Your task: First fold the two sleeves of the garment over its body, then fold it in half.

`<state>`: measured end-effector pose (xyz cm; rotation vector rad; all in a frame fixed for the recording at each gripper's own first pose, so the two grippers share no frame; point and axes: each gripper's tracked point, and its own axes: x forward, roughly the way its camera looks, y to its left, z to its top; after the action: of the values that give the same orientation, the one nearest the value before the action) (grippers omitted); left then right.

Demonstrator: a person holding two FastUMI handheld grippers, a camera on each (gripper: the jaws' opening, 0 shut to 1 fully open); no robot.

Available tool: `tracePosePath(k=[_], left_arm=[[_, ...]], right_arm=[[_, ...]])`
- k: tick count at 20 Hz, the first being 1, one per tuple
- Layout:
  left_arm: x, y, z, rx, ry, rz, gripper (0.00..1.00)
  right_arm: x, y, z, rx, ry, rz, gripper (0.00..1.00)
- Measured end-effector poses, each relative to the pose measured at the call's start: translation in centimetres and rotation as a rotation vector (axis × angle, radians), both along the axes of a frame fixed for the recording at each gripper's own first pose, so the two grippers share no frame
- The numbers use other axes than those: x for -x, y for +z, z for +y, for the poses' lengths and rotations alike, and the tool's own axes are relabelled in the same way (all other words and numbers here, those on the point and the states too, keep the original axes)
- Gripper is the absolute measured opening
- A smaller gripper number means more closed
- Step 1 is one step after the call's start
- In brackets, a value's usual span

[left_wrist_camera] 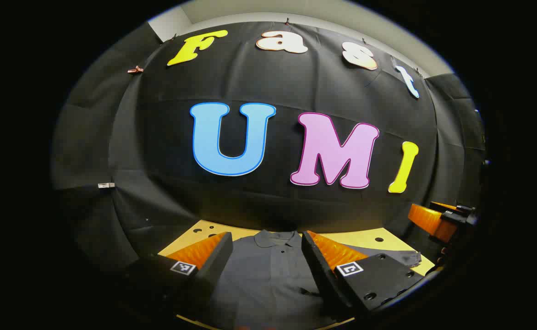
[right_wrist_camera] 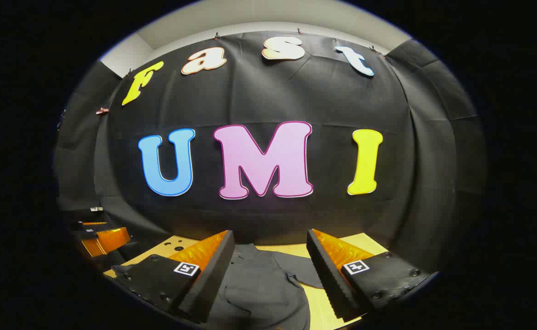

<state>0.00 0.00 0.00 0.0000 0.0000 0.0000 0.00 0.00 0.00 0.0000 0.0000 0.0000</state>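
A black cloth wall (left_wrist_camera: 273, 192) takes up most of the left gripper view, curving across the upper and middle frame, with a strip of pale wall (left_wrist_camera: 296, 11) along the top edge. The same cloth wall (right_wrist_camera: 268, 215) spreads across the right gripper view.

Along the bottom of the left gripper view lies a yellow wooden table (left_wrist_camera: 364, 238), with a few dark round holes near its far edge. A dark grey polo shirt (left_wrist_camera: 268, 275) lies flat on it at bottom centre, collar toward the cloth wall, its front facing up. One short sleeve (left_wrist_camera: 406, 257) stretches out flat to the lower right, resting on the table.

The left gripper (left_wrist_camera: 266, 266) sits at the bottom centre of its own view, above the shirt. Its jaws stand wide apart with the shirt's collar and chest visible between them, and they hold nothing.

In the right gripper view, the table (right_wrist_camera: 364, 243) shows at the bottom, and the shirt (right_wrist_camera: 259, 288) lies at bottom centre, with a sleeve (right_wrist_camera: 300, 270) spread just right of centre. The right gripper (right_wrist_camera: 268, 270) is at the bottom centre, jaws wide apart and holding nothing.

The right gripper (left_wrist_camera: 438, 220) also appears small at the right edge of the left gripper view; the left gripper (right_wrist_camera: 99, 238) appears small at the lower left of the right gripper view.
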Motion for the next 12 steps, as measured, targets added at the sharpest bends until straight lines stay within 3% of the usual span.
tracePosePath(k=[12], left_arm=[[-0.6,-0.5,-1.9,-0.029,-0.016,-0.008,0.96]], right_arm=[[0.3,-0.8,-3.0,0.006,-0.039,0.025,0.98]])
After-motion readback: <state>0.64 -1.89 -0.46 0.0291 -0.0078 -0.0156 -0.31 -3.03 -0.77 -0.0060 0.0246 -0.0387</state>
